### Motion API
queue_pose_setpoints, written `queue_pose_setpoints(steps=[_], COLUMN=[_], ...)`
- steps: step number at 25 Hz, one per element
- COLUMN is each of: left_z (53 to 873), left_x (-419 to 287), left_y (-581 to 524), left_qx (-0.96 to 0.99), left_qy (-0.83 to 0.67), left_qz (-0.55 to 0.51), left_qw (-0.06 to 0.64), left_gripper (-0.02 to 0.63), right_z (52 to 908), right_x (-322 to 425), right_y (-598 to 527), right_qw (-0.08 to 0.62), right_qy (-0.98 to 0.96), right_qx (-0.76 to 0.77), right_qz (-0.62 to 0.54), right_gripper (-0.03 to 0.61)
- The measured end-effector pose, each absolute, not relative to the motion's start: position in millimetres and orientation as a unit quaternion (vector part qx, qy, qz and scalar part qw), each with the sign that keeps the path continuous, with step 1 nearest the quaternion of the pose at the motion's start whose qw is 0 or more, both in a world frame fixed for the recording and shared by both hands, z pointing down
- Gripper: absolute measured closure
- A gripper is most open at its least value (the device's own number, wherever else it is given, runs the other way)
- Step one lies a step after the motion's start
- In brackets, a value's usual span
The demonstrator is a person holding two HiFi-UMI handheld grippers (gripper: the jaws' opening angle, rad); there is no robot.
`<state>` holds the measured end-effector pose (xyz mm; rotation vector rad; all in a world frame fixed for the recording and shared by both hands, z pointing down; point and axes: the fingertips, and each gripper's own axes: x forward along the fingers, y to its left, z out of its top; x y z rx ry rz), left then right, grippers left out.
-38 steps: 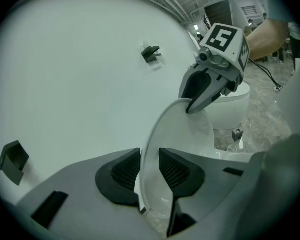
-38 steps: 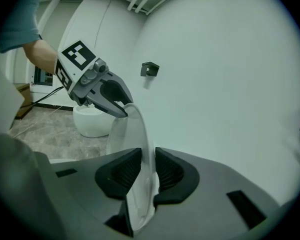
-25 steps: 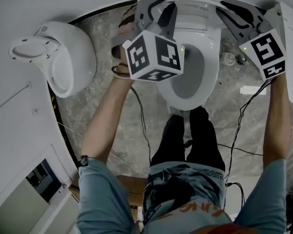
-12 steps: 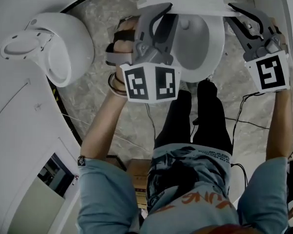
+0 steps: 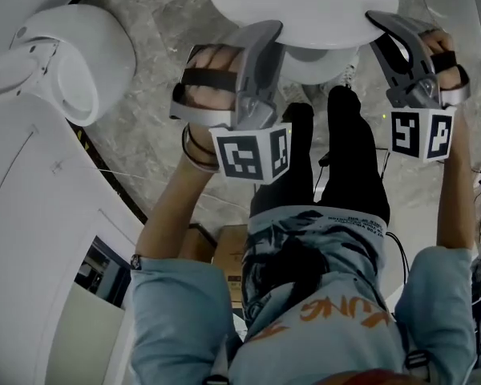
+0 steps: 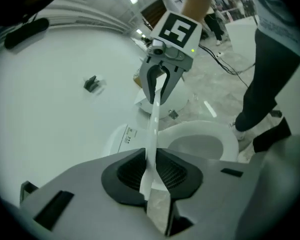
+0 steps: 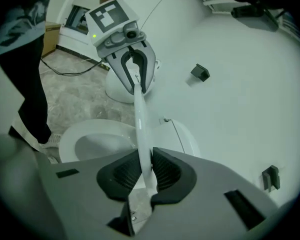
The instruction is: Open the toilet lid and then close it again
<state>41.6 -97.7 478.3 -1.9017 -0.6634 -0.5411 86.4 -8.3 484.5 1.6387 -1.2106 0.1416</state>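
Observation:
The white toilet lid (image 5: 301,5) hangs partway down over the bowl, held by its two side edges. My left gripper (image 5: 269,30) is shut on its left edge and my right gripper (image 5: 380,18) on its right edge; both pairs of jaws have just been closing on the rim. In the left gripper view the lid (image 6: 152,134) shows edge-on as a thin strip running from my pads to the right gripper (image 6: 162,81). In the right gripper view the lid (image 7: 140,129) runs the same way to the left gripper (image 7: 133,71). The open seat (image 7: 92,139) lies below.
A white urinal-like fixture (image 5: 68,50) bulges from the curved white wall at the left. The person's dark legs (image 5: 341,159) stand right in front of the bowl. Cables (image 5: 385,175) trail over the marble floor. A cardboard box (image 5: 224,255) lies behind.
Both grippers have swung the lid forward and down from upright. In the head view it now hides most of the seat and bowl that showed a second ago.

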Motion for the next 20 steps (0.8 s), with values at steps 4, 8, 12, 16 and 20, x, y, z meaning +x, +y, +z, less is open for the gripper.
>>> queue_pose_setpoints(steps=[4, 8, 12, 16, 20], left_z=[506.5, 537.2, 572.0, 603.8, 628.2], left_x=[18.8, -4.4, -33.1, -56.8, -69.8], left_y=[-87.8, -76.4, -69.9, -70.6, -63.5], left_qx=[-0.762, -0.748, -0.734, -0.705, -0.681], left_qy=[-0.264, -0.277, -0.312, -0.348, -0.365], left_qz=[-0.238, -0.271, -0.300, -0.324, -0.345], left_qw=[0.541, 0.539, 0.523, 0.526, 0.534], left_gripper=[0.535, 0.527, 0.485, 0.463, 0.445], right_z=[510.5, 543.4, 576.9, 605.2, 632.0], right_x=[59.9, 31.5, 4.8, -15.8, -31.1], right_y=[-1.1, 8.8, 13.2, 12.0, 19.7], right_qw=[0.539, 0.566, 0.570, 0.557, 0.560], right_qy=[-0.480, -0.477, -0.493, -0.512, -0.525], right_qx=[0.689, 0.668, 0.647, 0.634, 0.616], right_qz=[0.063, 0.080, 0.117, 0.157, 0.176], right_gripper=[0.505, 0.486, 0.444, 0.401, 0.377])
